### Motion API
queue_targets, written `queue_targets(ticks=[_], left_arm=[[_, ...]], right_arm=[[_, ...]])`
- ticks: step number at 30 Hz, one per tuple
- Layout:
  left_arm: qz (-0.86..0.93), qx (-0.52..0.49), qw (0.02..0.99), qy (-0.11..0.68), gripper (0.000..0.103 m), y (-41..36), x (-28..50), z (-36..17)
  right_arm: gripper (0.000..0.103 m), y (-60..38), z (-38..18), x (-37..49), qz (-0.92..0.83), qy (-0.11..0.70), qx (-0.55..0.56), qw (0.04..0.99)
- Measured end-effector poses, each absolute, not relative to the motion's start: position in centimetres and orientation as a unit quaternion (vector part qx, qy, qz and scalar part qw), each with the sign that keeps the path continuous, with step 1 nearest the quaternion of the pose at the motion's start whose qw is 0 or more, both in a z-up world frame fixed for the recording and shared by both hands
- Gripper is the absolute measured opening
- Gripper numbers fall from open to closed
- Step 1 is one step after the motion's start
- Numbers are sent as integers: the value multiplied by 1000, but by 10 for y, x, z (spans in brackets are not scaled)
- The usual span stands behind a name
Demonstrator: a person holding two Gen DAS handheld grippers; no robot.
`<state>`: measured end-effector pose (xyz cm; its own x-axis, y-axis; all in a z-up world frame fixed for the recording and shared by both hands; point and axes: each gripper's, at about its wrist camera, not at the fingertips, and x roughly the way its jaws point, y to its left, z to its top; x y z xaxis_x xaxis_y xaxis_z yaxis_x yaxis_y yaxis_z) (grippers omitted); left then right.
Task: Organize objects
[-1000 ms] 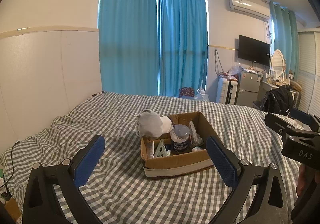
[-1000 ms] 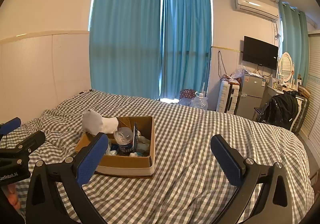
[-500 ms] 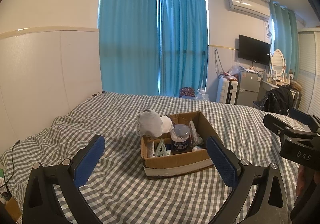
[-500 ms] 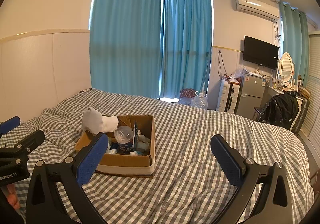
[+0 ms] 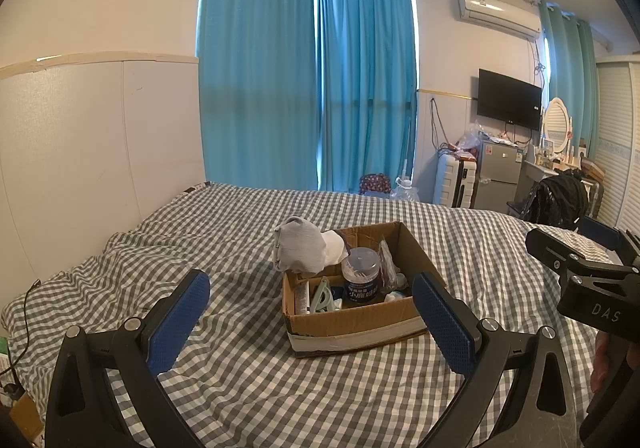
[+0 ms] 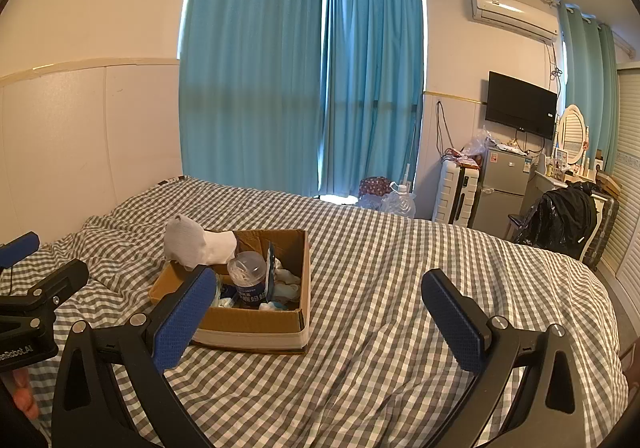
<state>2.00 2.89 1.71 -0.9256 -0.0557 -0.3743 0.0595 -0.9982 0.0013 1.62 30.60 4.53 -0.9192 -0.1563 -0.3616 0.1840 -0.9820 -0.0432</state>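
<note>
Left gripper [image 5: 308,318]: jaws wide apart, empty, above the bed [image 5: 240,388], aimed at the box [image 5: 356,322].
Right gripper [image 6: 316,310]: jaws apart, empty, box to its left.
Box: holds jar [image 5: 361,275], clip [image 5: 325,297], packets; sock [image 5: 302,248] draped over its far corner.
Stage: packed box or box awaiting unpacking; undetermined.

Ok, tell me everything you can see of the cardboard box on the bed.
The cardboard box is brown, shallow and open-topped, with pale tape around its base. It sits flat on the checked bedspread, ahead of both open claws and touched by neither. A white sock drapes over its far left corner. Inside stand a clear jar with a blue label, a pale green clip, plus small wrapped bits too jumbled to tell.
</note>
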Motion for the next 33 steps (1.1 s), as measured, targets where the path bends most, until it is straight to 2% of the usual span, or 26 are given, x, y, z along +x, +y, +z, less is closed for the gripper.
queue_targets(ticks=[33], left_arm=[[-981, 192, 35, 1, 103, 25, 18, 13]], right_arm=[[103, 306, 43, 17, -979, 39, 181, 83]])
